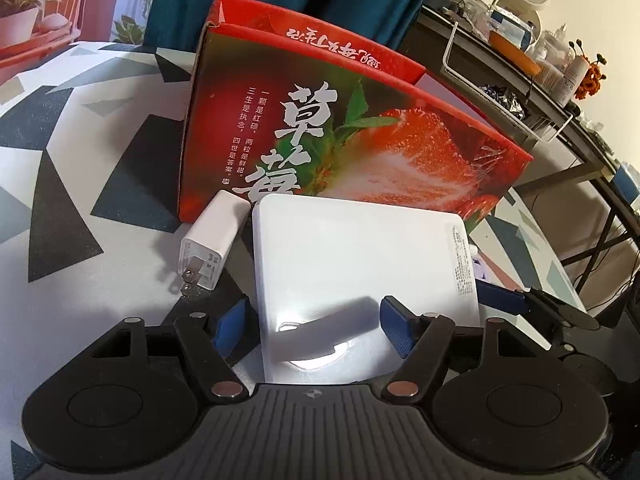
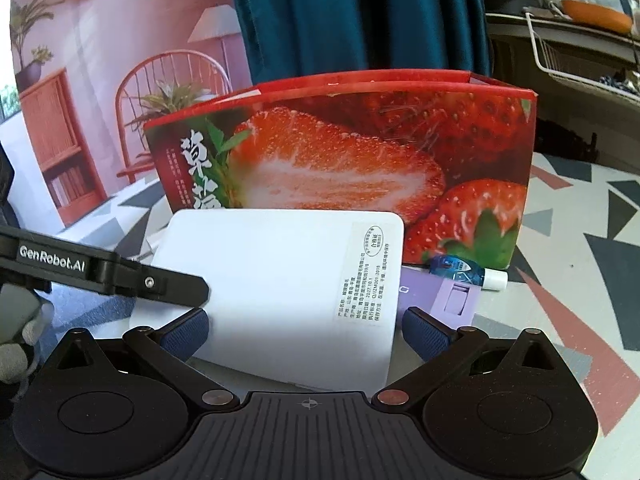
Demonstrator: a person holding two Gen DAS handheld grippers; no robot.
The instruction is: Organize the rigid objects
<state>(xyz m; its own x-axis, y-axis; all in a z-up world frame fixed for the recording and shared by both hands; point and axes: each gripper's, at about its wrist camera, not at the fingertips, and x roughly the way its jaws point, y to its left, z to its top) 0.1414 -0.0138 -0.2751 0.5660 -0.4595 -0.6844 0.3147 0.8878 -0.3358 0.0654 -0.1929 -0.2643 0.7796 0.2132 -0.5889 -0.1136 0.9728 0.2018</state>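
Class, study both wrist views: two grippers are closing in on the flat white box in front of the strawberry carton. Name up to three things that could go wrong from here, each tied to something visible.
1. Both the left gripper and right gripper straddle the white box with open jaws; they could collide.
2. Sliding the box could knock the charger plug beside it.
3. The box seems to rest on a purple item near a small tube, so it may tip.

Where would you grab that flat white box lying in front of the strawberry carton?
Probably by its two long side edges near the front end, coming from the near side. The white box lies flat and thin, its far end against the strawberry carton, and the open left tongs already straddle it.
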